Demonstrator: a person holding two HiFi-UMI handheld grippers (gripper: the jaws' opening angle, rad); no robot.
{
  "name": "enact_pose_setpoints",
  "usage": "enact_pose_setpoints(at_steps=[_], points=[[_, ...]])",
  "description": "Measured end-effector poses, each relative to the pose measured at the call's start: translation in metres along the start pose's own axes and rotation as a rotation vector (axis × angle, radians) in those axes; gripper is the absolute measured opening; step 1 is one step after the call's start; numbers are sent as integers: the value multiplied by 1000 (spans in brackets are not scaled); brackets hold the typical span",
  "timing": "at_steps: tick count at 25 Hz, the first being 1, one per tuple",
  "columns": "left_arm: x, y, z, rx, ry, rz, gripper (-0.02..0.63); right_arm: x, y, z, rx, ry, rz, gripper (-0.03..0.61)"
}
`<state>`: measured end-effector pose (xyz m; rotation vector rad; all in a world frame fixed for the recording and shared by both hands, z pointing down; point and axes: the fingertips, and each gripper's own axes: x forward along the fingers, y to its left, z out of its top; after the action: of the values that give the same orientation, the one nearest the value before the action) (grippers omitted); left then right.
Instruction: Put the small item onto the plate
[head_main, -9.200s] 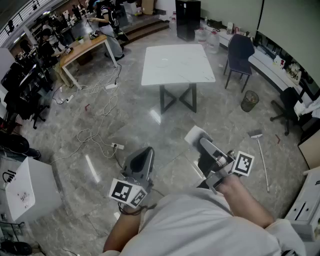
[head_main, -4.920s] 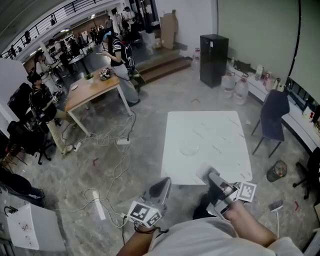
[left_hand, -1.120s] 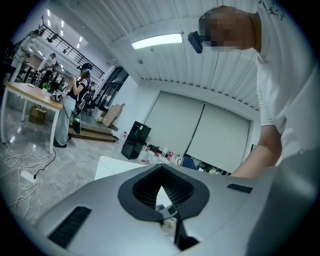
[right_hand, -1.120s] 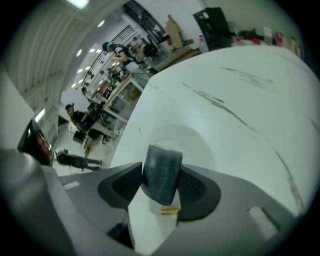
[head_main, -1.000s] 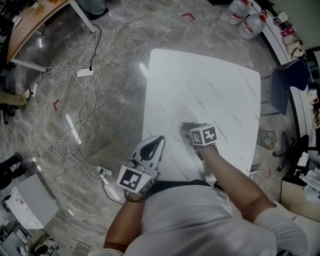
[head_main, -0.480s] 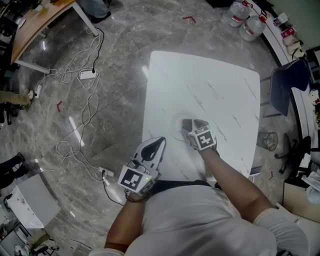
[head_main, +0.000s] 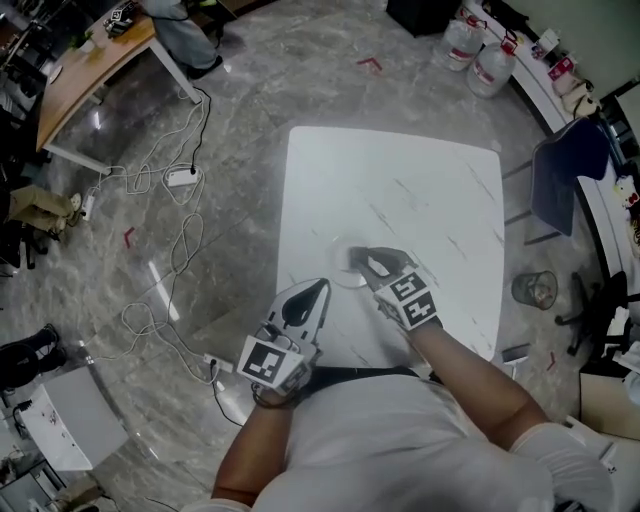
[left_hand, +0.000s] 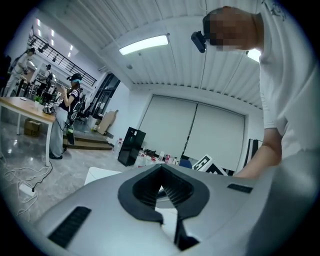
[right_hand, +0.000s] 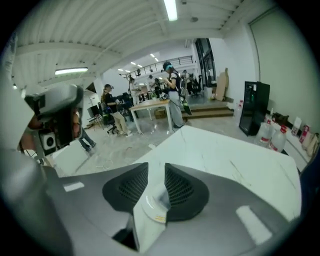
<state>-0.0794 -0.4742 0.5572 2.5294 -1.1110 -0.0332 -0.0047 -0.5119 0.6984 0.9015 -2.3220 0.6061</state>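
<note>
A clear round plate (head_main: 343, 272) lies on the white table (head_main: 420, 190), near its front half. My right gripper (head_main: 364, 262) points at the plate's right rim from just behind it. Its jaws are closing and still stand apart, and the pads press on nothing. Through their gap in the right gripper view I see the pale round plate (right_hand: 150, 205) with a small pale lump on it, too blurred to name. My left gripper (head_main: 317, 287) hangs at the table's front left edge, shut and empty, with its tips (left_hand: 161, 170) meeting.
Cables and a power strip (head_main: 182, 177) trail over the floor left of the table. A dark chair (head_main: 560, 170) stands to the right, with a bin (head_main: 530, 290) near it. A wooden desk (head_main: 90, 70) is at the far left, with people around it.
My right gripper has drawn back from over the plate's middle to its right rim. The left gripper has kept its place by the table edge.
</note>
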Motion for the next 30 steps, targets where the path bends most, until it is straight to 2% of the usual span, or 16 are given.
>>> enact_pose_setpoints(at_steps=[2, 7, 11, 18, 21, 24, 30], points=[[4, -16, 17, 3, -46, -2, 6, -28, 12, 20, -47, -65, 40, 78], [10, -55, 61, 34, -71, 9, 6, -106, 35, 74, -148, -250, 103, 8], [9, -101, 100, 65, -109, 11, 6, -182, 50, 117, -187, -391, 135, 3], [8, -180, 173, 174, -154, -6, 6, -313, 83, 184, -248, -622, 218, 3], [2, -208, 199, 204, -168, -25, 6, -353, 98, 200, -272, -665, 230, 3], [0, -228, 218, 179, -175, -58, 5, -381, 107, 213, -304, -680, 219, 2], [0, -260, 237, 226, -194, -50, 6, -418, 108, 218, -305, -706, 237, 2]])
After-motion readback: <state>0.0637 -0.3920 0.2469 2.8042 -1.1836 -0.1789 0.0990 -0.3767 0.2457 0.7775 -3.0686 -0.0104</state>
